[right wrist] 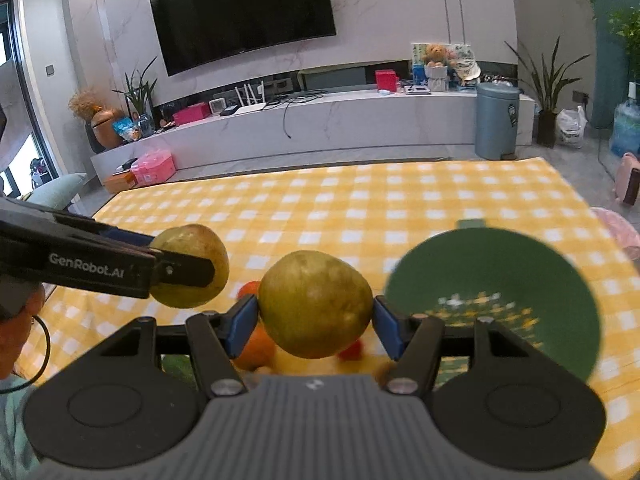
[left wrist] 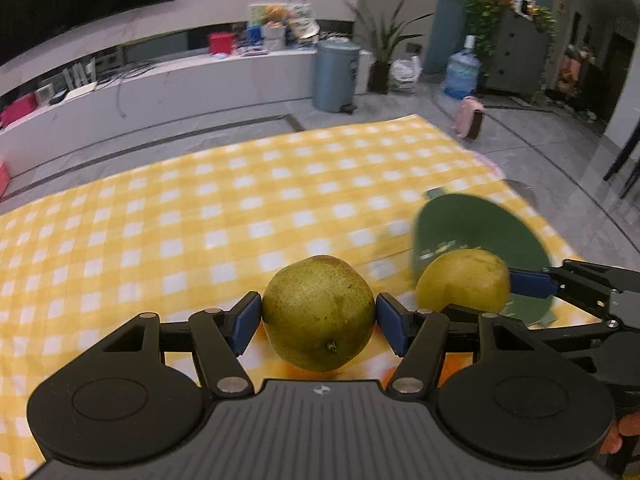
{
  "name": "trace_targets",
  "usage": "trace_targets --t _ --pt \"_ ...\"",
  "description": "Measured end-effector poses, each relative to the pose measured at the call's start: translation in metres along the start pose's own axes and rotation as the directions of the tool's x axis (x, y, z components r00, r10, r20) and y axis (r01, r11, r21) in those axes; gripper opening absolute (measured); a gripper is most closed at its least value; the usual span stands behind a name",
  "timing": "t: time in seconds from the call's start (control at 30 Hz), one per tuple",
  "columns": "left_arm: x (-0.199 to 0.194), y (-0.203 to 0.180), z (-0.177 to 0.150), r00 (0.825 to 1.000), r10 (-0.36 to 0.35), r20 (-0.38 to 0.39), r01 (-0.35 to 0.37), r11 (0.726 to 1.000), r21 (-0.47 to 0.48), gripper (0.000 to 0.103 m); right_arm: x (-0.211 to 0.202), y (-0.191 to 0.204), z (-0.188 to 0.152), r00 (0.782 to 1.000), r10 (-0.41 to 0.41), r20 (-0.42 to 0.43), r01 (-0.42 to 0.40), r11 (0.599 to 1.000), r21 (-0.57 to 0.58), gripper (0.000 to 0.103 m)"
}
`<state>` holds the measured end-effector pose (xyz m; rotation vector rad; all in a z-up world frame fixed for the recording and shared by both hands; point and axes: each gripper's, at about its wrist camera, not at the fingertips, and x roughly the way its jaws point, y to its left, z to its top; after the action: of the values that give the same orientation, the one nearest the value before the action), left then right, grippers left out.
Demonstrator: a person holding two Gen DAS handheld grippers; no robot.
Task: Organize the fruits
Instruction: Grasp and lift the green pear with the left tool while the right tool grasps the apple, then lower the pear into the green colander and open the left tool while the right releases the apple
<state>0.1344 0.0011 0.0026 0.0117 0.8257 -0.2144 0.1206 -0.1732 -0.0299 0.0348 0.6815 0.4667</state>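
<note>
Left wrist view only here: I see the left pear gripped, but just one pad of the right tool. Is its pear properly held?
Observer: Yes, both pads of the right tool press on the right pear.
Operator: The bowl is half hidden for me. Anything in it?
Observer: The bowl shows no fruit, though its near edge is behind the tool.
Operator: What else is on the table below?
Observer: An orange and something red, both blurred, lie under the right pear.
</note>
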Motion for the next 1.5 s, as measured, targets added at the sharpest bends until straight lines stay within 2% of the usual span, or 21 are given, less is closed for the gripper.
trace_targets --t 0.2,0.37,0.47,0.6,0.77,0.93,1.07,1.23,1.33,1.5 --pt "0.01 -0.047 0.014 0.995 -0.095 0.001 0.095 0.992 0.079 0.072 -0.026 -0.039 0.003 0.999 -0.051 -0.008 0.051 0.998 -0.03 0.059" --pt "0.038 -0.079 0.021 0.979 -0.195 -0.061 0.2 0.974 0.103 0.072 -0.026 -0.077 -0.001 0.993 -0.089 -0.076 0.087 0.996 -0.036 0.058" --pt "0.055 -0.093 0.026 0.971 -0.223 -0.089 0.232 0.966 0.111 0.072 -0.019 -0.098 -0.002 0.989 -0.09 -0.118 0.086 0.996 -0.037 0.058" --pt "0.076 -0.11 0.031 0.968 -0.218 -0.125 0.236 0.961 0.146 0.072 -0.001 -0.118 -0.001 0.981 -0.071 -0.179 0.062 0.997 -0.054 0.057" --pt "0.102 -0.112 0.033 0.955 -0.221 -0.198 0.252 0.955 0.153 0.072 0.026 -0.131 -0.003 0.965 -0.034 -0.259 0.018 0.998 -0.066 0.057" --pt "0.117 -0.112 0.035 0.949 -0.212 -0.234 0.256 0.949 0.181 0.072 0.047 -0.134 -0.012 0.944 -0.008 -0.331 -0.011 0.998 -0.057 0.056" --pt "0.127 -0.113 0.038 0.942 -0.209 -0.263 0.265 0.944 0.198 0.072 0.057 -0.138 -0.011 0.933 0.007 -0.361 -0.029 0.998 -0.057 0.056" --pt "0.14 -0.12 0.037 0.935 -0.171 -0.31 0.253 0.935 0.247 0.072 0.064 -0.136 -0.01 0.921 0.008 -0.39 -0.042 0.996 -0.078 0.056" --pt "0.148 -0.124 0.036 0.927 -0.153 -0.341 0.252 0.93 0.268 0.072 0.062 -0.133 -0.009 0.917 0.004 -0.398 -0.052 0.993 -0.11 0.058" --pt "0.159 -0.132 0.032 0.916 -0.128 -0.381 0.258 0.914 0.313 0.072 0.055 -0.138 -0.005 0.915 0.028 -0.403 -0.069 0.994 -0.086 0.057"
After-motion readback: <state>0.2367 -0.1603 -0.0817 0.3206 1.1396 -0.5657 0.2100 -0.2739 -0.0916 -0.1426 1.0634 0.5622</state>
